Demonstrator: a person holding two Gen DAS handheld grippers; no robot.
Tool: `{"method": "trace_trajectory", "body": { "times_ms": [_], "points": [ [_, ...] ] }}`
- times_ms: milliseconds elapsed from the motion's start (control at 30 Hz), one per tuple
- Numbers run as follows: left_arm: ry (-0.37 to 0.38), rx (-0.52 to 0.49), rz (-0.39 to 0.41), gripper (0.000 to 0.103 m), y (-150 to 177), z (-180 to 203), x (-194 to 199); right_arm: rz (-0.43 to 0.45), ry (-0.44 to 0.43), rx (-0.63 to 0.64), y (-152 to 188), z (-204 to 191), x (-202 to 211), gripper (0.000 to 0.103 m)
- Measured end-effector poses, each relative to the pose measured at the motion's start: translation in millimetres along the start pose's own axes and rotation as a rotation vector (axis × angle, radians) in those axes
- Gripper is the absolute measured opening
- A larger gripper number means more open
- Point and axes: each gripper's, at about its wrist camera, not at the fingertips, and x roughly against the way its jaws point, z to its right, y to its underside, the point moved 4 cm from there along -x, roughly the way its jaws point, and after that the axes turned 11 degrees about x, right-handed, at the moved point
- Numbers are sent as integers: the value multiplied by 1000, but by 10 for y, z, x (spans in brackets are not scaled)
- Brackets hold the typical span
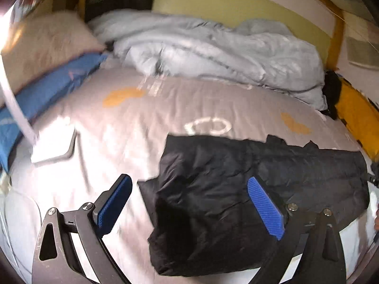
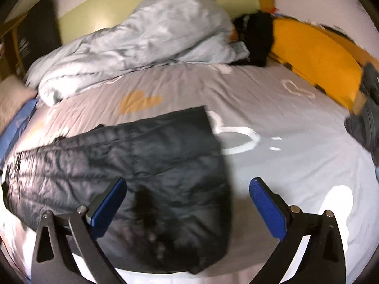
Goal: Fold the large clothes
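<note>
A black quilted puffer jacket (image 1: 248,189) lies folded over on the grey bed sheet (image 1: 142,123). It also shows in the right wrist view (image 2: 142,165), spread to the left. My left gripper (image 1: 189,203) is open and empty above the jacket's left edge; its left finger is over bare sheet. My right gripper (image 2: 188,208) is open and empty above the jacket's right edge; its right finger is over bare sheet (image 2: 284,118).
A crumpled pale blue duvet (image 1: 213,49) lies at the back of the bed. A beige pillow (image 1: 45,45) and blue pillow (image 1: 42,92) lie at left, beside a white flat object (image 1: 54,142). A yellow cushion (image 2: 315,54) and dark clothes (image 2: 258,37) lie at right.
</note>
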Motion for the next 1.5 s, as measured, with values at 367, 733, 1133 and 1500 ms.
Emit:
{"method": "trace_trajectory", "body": {
  "times_ms": [367, 733, 1133, 1500],
  "points": [
    [235, 145, -122, 10, 70, -55, -417, -62, -165, -59, 104, 41, -182, 10],
    [27, -14, -43, 23, 104, 86, -481, -33, -32, 37, 69, -90, -277, 13],
    [50, 3, 143, 69, 25, 100, 331, 140, -37, 22, -6, -104, 391, 76],
    [149, -122, 242, 103, 449, 557, 985, 285, -59, 80, 259, -505, 960, 103]
  ]
}}
